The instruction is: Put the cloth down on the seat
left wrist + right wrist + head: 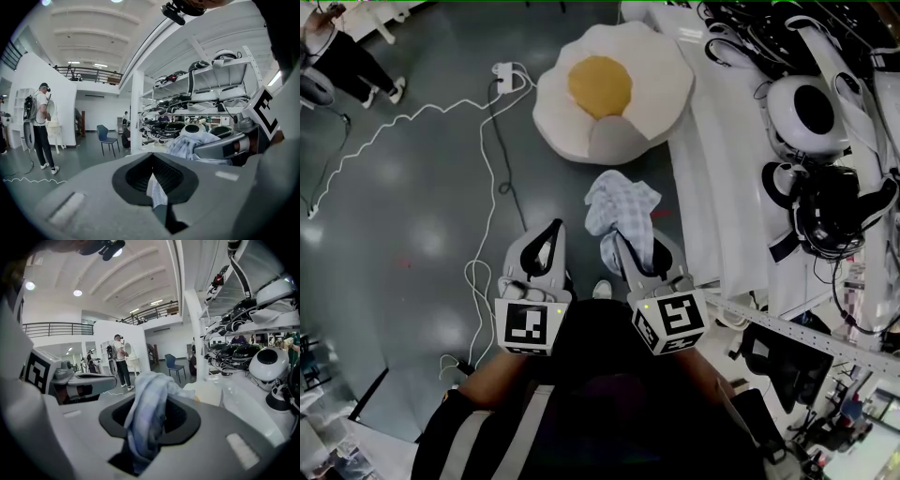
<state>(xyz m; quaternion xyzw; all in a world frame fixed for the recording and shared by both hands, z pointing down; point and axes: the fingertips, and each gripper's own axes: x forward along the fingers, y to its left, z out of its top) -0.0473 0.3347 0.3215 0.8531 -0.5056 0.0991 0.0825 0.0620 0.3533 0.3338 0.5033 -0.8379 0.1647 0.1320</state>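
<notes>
The seat is a fried-egg-shaped cushion (614, 94), cream with a yellow centre, lying on the dark floor ahead of me. A pale blue checked cloth (623, 206) hangs bunched above the floor, short of the cushion. My right gripper (630, 246) is shut on it; in the right gripper view the cloth (147, 404) fills the gap between the jaws, with the cushion's edge (206, 392) just beyond. My left gripper (551, 234) hovers beside it on the left, shut with nothing in it (152, 176). The cloth (187, 145) shows to its right.
White shelves (712, 187) loaded with helmets and headsets (811, 112) run along the right. A white cable and power strip (504, 77) trail across the floor at left. A person (347, 56) stands at the far upper left. A blue chair (105, 136) is farther off.
</notes>
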